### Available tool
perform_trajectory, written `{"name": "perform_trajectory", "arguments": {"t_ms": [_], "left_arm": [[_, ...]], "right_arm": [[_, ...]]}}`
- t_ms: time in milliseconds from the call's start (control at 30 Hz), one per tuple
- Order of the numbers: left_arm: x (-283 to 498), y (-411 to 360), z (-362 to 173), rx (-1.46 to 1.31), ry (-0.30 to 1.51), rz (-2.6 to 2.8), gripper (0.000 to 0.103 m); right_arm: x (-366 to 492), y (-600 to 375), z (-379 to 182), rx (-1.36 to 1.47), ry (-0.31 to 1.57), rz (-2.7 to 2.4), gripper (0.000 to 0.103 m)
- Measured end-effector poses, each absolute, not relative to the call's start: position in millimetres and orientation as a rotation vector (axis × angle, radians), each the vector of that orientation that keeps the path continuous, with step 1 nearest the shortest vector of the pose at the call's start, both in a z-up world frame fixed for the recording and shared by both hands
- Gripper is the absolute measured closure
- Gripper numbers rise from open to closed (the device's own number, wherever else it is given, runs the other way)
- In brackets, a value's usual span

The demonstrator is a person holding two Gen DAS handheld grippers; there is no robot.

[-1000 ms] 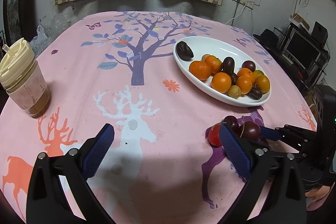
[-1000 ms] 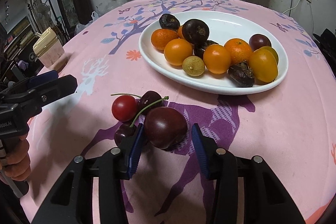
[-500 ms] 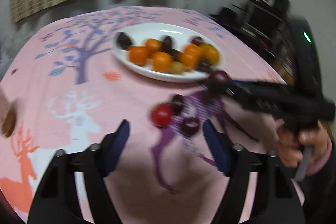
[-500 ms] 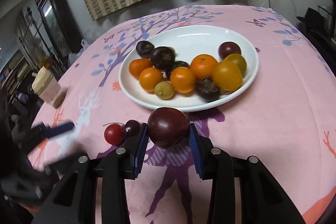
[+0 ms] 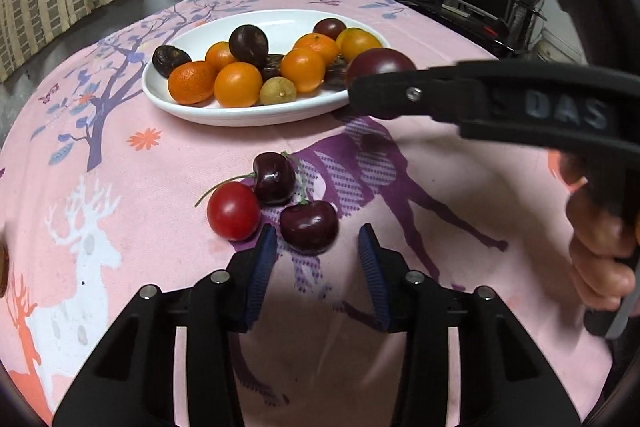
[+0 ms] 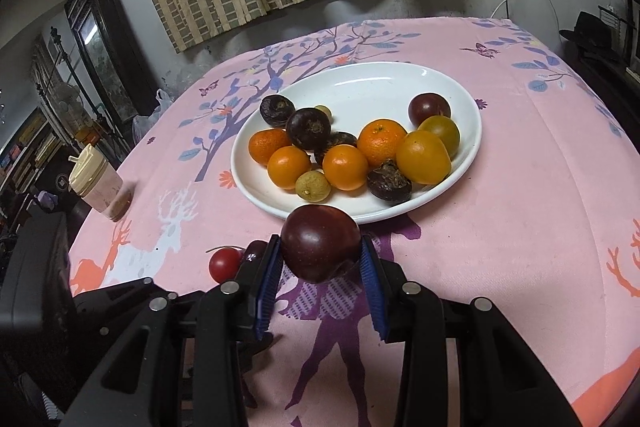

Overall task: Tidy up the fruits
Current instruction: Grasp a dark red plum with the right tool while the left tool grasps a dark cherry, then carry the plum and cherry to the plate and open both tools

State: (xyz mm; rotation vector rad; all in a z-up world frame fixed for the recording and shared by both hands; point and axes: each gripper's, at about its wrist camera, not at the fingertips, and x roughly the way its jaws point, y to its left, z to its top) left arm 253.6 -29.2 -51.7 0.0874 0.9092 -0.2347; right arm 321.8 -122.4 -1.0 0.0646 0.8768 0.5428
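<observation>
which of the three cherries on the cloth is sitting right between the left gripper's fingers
The dark cherry nearest the camera, just ahead of the open left gripper. The red cherry lies to its left, and the other dark cherry sits farther back.

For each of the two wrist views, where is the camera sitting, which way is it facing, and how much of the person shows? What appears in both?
Left wrist: rides the left gripper, low over the pink tablecloth, facing the white plate; open jaws flank a dark cherry; the right gripper and its hand cross on the right.
Right wrist: rides the right gripper, raised, facing the plate; jaws clamp a dark plum.
Shared: plate, plum, red cherry tomato.
</observation>
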Motion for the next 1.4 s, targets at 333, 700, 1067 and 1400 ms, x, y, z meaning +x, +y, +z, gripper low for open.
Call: {"name": "perform_trajectory", "arguments": {"t_ms": [333, 700, 1067, 1400], "left_arm": [[260, -29, -55, 0.099, 0.908, -0.204, 0.064], [248, -25, -49, 0.086, 0.884, -0.222, 0.072], [252, 15, 16, -0.027, 0.743, -0.219, 0.073], [391, 25, 28, -0.004, 0.735, -0.135, 0.073]], "right_arm": [[320, -122, 0, 0.058, 0.878, 0.539, 0.064], [321, -122, -1, 0.059, 0.88, 0.539, 0.064], [318, -121, 10, 0.089, 0.787, 0.609, 0.064], [409, -122, 9, 0.126, 0.731, 0.46, 0.063]]}}
